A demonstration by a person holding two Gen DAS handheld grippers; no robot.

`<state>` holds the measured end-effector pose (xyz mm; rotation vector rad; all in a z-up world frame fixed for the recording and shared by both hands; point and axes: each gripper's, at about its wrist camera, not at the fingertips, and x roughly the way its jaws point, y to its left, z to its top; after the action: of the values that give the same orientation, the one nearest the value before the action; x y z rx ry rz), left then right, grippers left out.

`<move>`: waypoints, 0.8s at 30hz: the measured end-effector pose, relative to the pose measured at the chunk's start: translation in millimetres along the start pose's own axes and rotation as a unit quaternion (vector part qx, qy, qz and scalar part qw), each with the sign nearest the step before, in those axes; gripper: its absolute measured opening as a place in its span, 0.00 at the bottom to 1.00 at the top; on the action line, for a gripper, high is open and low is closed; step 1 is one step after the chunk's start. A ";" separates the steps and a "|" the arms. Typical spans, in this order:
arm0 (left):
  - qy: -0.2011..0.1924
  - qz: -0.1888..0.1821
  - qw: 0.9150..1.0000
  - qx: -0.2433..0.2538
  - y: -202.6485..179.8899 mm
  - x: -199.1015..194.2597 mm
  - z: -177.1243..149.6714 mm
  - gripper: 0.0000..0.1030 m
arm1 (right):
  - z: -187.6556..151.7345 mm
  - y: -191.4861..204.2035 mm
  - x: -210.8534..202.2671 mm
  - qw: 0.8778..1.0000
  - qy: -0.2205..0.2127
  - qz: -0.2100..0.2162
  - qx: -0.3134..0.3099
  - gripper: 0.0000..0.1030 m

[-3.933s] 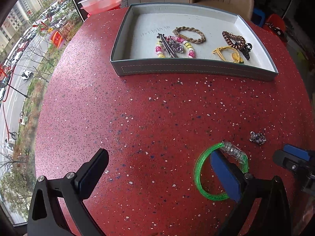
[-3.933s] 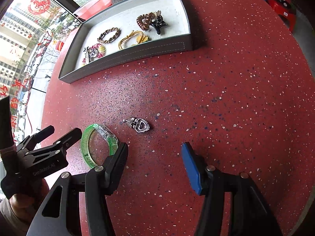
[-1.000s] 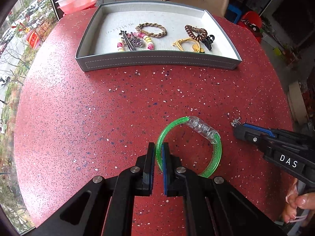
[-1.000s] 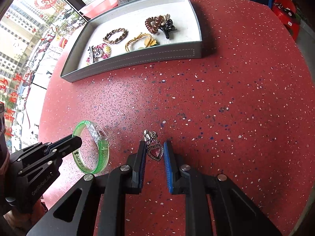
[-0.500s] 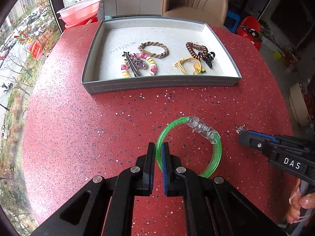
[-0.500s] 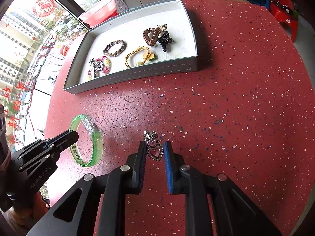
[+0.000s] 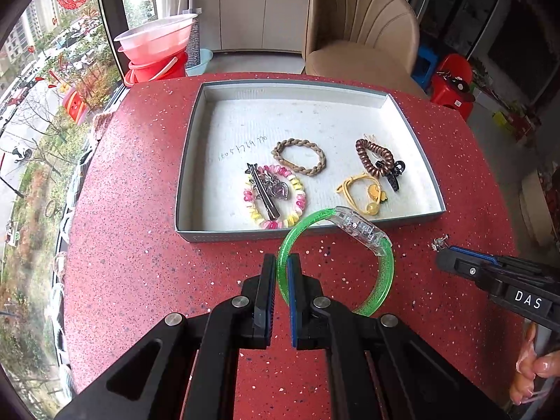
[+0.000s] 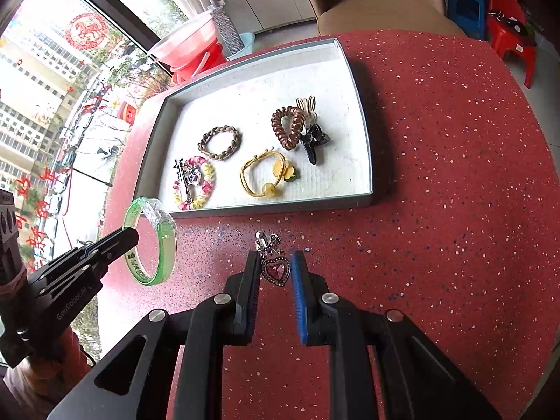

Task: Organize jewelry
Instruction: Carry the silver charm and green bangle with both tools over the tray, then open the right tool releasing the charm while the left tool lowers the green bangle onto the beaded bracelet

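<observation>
My left gripper [image 7: 282,268] is shut on the rim of a green bangle [image 7: 384,273] with a clear clasp and holds it above the red table, just short of the grey tray [image 7: 196,154]. The bangle also shows in the right wrist view [image 8: 164,245]. My right gripper [image 8: 274,269] is shut on a silver heart pendant [image 8: 276,269] with a red stone, lifted off the table in front of the tray's near wall [image 8: 280,206]. The tray holds a braided bracelet [image 7: 299,156], a bead bracelet [image 7: 297,206], a hair clip [image 7: 262,192], a yellow hair tie [image 7: 360,192] and a coil tie [image 7: 372,155].
The red speckled round table [image 7: 140,262] carries the tray at its far side. A tan chair [image 7: 357,28] stands behind it. Red and pink basins [image 7: 157,49] sit by the window at the back left. Red and blue stools [image 7: 451,77] are at the far right.
Both grippers have lifted and moved toward the tray, carrying the bangle and the pendant. About four seconds ago both were open and both items lay on the table.
</observation>
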<state>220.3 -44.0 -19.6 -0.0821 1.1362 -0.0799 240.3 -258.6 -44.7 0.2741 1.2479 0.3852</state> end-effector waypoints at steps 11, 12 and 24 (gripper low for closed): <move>-0.011 0.016 1.000 -0.003 -2.8 25.6 38.3 0.24 | 49.2 4.5 27.0 1.000 -0.007 0.015 0.006 0.19; -0.009 0.019 1.000 -0.005 -3.7 29.1 40.7 0.24 | 52.6 3.8 29.9 1.000 -0.006 0.016 0.007 0.19; 0.021 0.041 0.999 -0.016 -6.1 69.9 57.6 0.24 | 67.4 -15.6 59.0 1.000 0.015 0.001 0.020 0.19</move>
<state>301.8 -56.0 -57.9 -0.0631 1.1817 0.0092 322.5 -246.9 -81.9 0.3046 1.2860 0.3686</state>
